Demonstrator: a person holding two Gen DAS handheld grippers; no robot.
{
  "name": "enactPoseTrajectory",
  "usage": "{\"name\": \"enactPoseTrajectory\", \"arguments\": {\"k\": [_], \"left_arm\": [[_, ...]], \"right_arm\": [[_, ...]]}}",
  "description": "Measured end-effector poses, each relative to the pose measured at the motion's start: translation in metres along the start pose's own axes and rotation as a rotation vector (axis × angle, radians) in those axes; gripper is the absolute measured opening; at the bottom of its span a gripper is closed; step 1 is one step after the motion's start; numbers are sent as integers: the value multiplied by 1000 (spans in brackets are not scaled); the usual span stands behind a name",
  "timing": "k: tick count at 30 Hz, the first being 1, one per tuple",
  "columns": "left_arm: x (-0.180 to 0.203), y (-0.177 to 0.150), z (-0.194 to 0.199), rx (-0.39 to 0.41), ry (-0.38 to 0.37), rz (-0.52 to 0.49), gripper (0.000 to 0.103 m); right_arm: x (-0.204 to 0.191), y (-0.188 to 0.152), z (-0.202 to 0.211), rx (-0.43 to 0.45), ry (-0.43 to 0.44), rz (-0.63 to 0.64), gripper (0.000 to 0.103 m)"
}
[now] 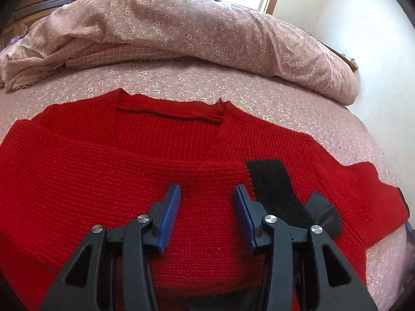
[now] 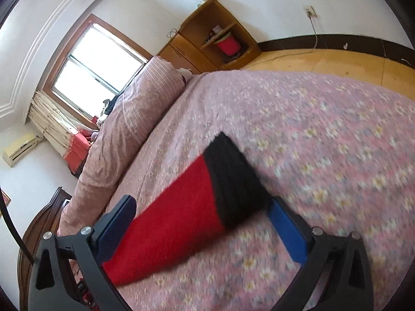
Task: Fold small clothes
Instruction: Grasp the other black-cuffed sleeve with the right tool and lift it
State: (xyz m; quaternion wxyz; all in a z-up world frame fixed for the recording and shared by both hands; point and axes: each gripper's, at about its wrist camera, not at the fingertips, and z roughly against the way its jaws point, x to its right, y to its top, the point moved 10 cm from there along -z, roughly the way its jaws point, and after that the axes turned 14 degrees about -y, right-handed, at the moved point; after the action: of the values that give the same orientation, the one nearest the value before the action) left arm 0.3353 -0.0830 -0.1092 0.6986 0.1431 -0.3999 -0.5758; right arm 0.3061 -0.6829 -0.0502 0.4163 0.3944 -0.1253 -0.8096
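Note:
A red knit sweater lies flat on the pink floral bed, neckline away from me. One sleeve is folded over its front, and that sleeve's black cuff lies on the body. My left gripper hovers open and empty just over the sweater's middle. In the right wrist view, the other red sleeve with its black cuff lies between the fingers of my right gripper, which stands wide open. That view is blurred. I cannot tell whether a finger touches the sleeve.
A bunched pink floral quilt lies along the far side of the bed. A window, a wooden shelf unit and wooden floor lie beyond the bed. A dark wooden headboard stands at the left.

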Motion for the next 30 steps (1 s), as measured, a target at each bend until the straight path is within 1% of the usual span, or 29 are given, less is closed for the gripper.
{"name": "enactPoseTrajectory", "arguments": {"k": [2,3,6,7,8,9,10,11,12,14,15,16,18,22,25,26,27,28,29,30], "left_arm": [[0,0,1,0,-3,1,38],[0,0,1,0,-4,1,38],[0,0,1,0,-5,2,39],[0,0,1,0,-6,2,39],[0,0,1,0,-6,3,39],[0,0,1,0,-7,4,39],[1,0,1,1,-8,5,39],[1,0,1,1,-9,6,39],[1,0,1,1,-11,7,39],[1,0,1,1,-11,7,39],[1,0,1,1,-10,6,39],[1,0,0,0,-10,5,39],[1,0,0,0,-9,3,40],[2,-1,0,-1,-8,2,41],[4,-1,-1,-9,-2,-9,44],[5,-1,-2,-12,1,-15,45],[6,-1,-2,-17,3,-24,47],[8,-1,-3,-23,3,-31,48],[9,0,-1,-24,-1,-35,48],[9,1,1,-25,-10,-37,48]], "right_arm": [[-5,3,-5,7,16,4,103],[-7,4,-4,7,39,1,103],[-11,6,5,8,142,-60,97],[-10,5,5,-4,157,-85,95],[-9,4,2,-25,147,-110,93],[-6,0,-3,-56,112,-122,86],[-5,-3,-6,-76,68,-112,81],[-4,-6,-9,-86,35,-95,78],[-2,-11,-13,-110,-7,-80,73],[1,-12,-14,-137,-29,-100,71],[3,-14,-14,-165,-31,-139,71],[4,-14,-13,-174,-26,-172,71],[9,-12,-13,-157,1,-214,71],[12,-4,-8,-40,64,-219,71],[11,0,-3,10,100,-227,69],[11,-1,-2,15,105,-223,64],[10,-4,-3,11,98,-209,40],[9,-6,-6,-5,89,-201,10],[11,-11,-12,-28,62,-198,12],[14,-14,-16,-36,27,-201,12]]}}
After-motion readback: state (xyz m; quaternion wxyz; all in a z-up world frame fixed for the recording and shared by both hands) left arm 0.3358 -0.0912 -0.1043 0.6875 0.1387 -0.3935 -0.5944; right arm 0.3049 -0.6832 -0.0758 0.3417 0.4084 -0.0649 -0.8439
